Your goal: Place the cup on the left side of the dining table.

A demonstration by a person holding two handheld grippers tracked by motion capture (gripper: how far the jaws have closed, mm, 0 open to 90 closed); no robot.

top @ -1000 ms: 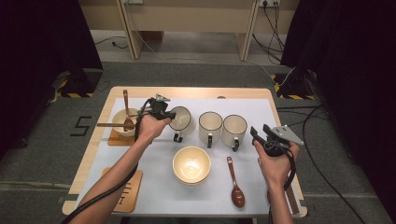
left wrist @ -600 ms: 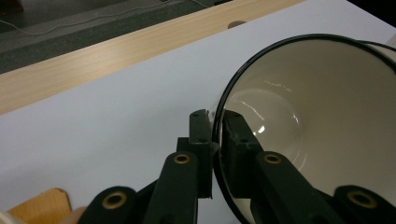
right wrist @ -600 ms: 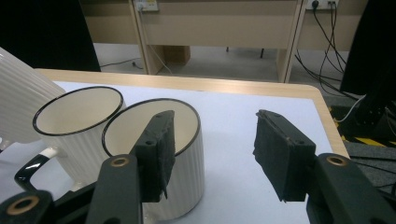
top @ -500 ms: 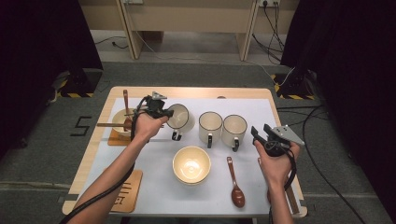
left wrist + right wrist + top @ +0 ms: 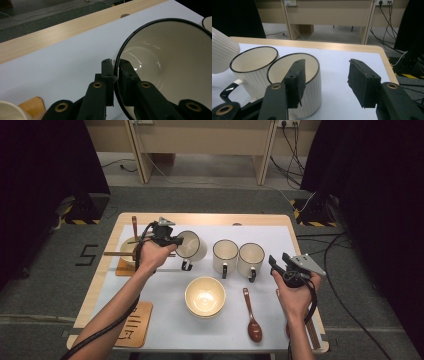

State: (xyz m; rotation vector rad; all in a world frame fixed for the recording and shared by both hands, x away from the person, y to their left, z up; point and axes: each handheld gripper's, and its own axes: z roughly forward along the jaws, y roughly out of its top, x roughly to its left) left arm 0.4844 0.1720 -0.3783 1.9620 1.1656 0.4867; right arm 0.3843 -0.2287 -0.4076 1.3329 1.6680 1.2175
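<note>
Cream mug point(image 5: 191, 246), pinched at its rim by my left tongs point(image 5: 115, 72), has tipped further over; right tongs point(image 5: 324, 82) hang released beside the table point(image 5: 300, 232).

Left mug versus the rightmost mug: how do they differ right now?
The left mug is tilted, mouth turned sideways, its rim pinched in the left gripper; the rightmost mug stands upright on the table, ungripped. The right gripper is open near it. Both are white, ribbed, black-rimmed, black-handled.
</note>
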